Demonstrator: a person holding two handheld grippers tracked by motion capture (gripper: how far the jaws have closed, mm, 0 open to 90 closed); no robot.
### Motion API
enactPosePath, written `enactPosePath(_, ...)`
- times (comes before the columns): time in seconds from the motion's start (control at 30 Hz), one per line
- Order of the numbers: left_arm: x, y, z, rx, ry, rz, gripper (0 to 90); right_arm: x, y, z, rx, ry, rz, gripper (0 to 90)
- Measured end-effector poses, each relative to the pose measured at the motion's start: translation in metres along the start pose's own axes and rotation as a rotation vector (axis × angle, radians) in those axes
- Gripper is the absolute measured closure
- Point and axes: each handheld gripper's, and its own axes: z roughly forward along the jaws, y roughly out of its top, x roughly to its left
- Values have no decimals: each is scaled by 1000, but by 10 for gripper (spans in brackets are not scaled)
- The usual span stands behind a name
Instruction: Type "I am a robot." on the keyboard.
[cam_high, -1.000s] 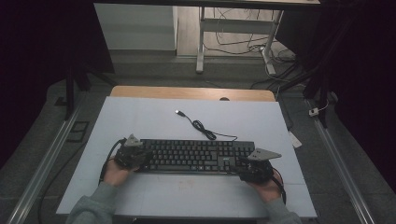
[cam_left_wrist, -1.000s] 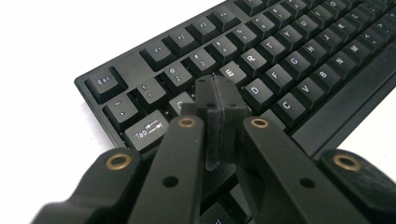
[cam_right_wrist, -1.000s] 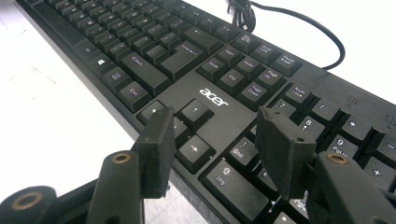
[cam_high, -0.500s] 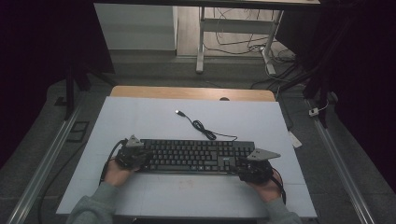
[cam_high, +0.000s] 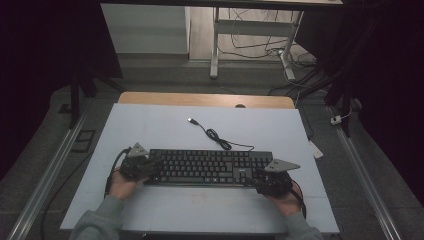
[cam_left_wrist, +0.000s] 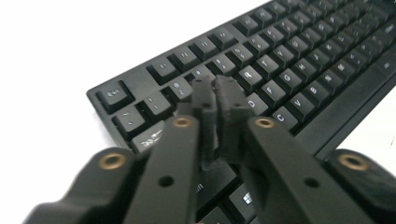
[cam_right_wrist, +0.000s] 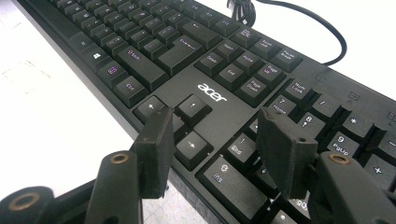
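A: Two tongs sit at the two ends of a black keyboard (cam_high: 209, 166), which lies flat across the near middle of the pale surface (cam_high: 150, 125). We hold the left tongs (cam_high: 150, 165) at its left end and the right tongs (cam_high: 260, 182) at its right end.

B: What state are the tongs in?

A: In the left gripper view the left tongs (cam_left_wrist: 215, 93) are pressed together, tips over the letter keys near the left edge of the keyboard (cam_left_wrist: 280, 60), pinching nothing that we can see. In the right gripper view the right tongs (cam_right_wrist: 215, 135) are spread wide, one jaw over the arrow keys, the other over the number pad of the keyboard (cam_right_wrist: 205, 51).

B: How far along are we?

A: We judge it early. The keyboard rests fully on the surface, neither end lifted or clamped. Its cable (cam_high: 215, 135) trails loose toward the far side, its plug (cam_high: 191, 120) lying free. Gripping, pressing or moving all seem left to do.

B: What is hard to make out?

A: We cannot tell whether the left tips touch a key or hover just above. The near edge of the keyboard hides behind the jaws in both gripper views, and our hands are partly cut off at the near edge of the high view.
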Motion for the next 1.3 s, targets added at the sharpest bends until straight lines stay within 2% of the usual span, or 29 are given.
enactPosePath(0.13, 6, -1, -6, -36, 22, -56, 618, 0, 0, -2, -5, -5, 2, 468)
enactPosePath(0.33, 9, -2, -9, -42, 21, -79, 487, -1, -1, -2, -10, -9, 2, 468)
enactPosePath(0.47, 10, -2, -10, -46, 19, -80, 461, -1, -1, -4, -8, -14, -2, 467)
enactPosePath(0.6, 11, -3, -13, -57, 9, -82, 446, -1, -2, -7, -29, -22, 7, 467)
enactPosePath(0.8, 12, -3, -15, -70, -27, -83, 433, 0, -5, -15, -59, -32, 10, 467)
enactPosePath(1.0, 4, 0, -15, -75, -54, -49, 429, -2, -8, -23, -74, -48, 16, 467)
enactPosePath(1.3, -14, 9, -22, -104, -88, 5, 429, 0, -7, -18, -64, -31, -5, 468)
